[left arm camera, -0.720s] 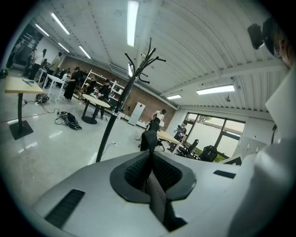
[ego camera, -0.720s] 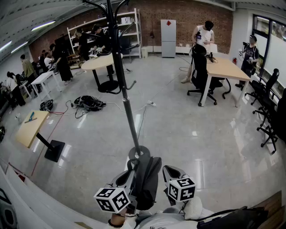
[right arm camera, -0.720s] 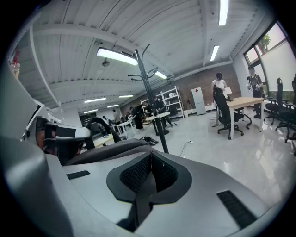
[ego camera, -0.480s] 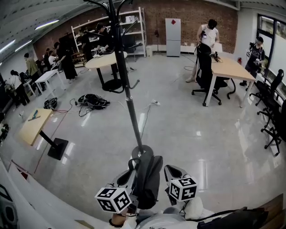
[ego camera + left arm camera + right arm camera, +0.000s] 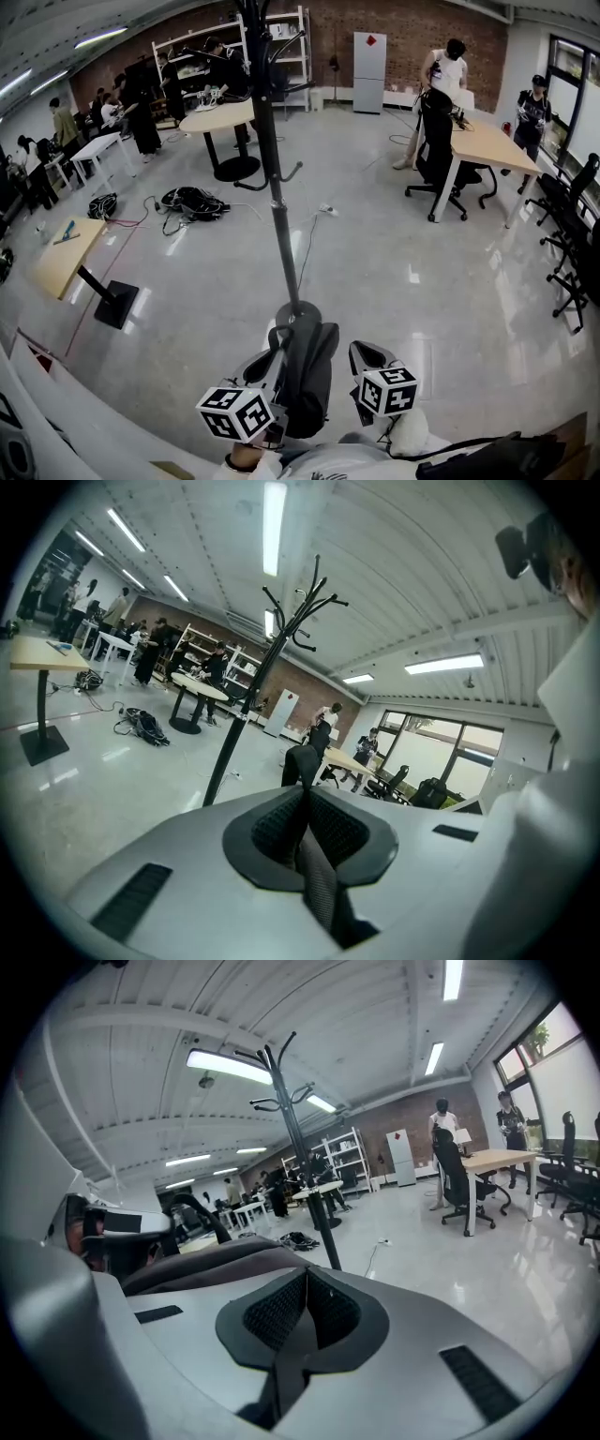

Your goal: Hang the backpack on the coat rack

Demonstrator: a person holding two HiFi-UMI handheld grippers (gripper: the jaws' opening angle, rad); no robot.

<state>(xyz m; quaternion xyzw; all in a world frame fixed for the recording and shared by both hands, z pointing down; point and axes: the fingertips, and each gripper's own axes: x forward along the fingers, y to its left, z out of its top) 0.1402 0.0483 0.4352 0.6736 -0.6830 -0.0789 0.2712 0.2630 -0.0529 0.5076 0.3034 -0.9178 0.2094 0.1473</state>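
Note:
A dark grey backpack [image 5: 306, 373] hangs between my two grippers, just in front of the round base of the black coat rack [image 5: 278, 225]. The rack's pole rises to curved hooks [image 5: 305, 602] high above. My left gripper [image 5: 270, 364] is at the backpack's left side, shut on a dark webbing strap [image 5: 317, 878]. On the other side, my right gripper [image 5: 356, 362] is shut on another strap [image 5: 284, 1372]. The backpack's body [image 5: 211, 1262] shows to the left in the right gripper view.
A small wooden table [image 5: 64, 255] on a black foot stands at the left. A black bag with cables [image 5: 192, 201] lies on the floor behind. A round table [image 5: 217, 118], a desk with office chairs [image 5: 480, 148] and several people are farther back.
The head view has drifted slightly, so the rack's pole sits a little more upright in frame. Both grippers still hold the backpack straps in about the same place.

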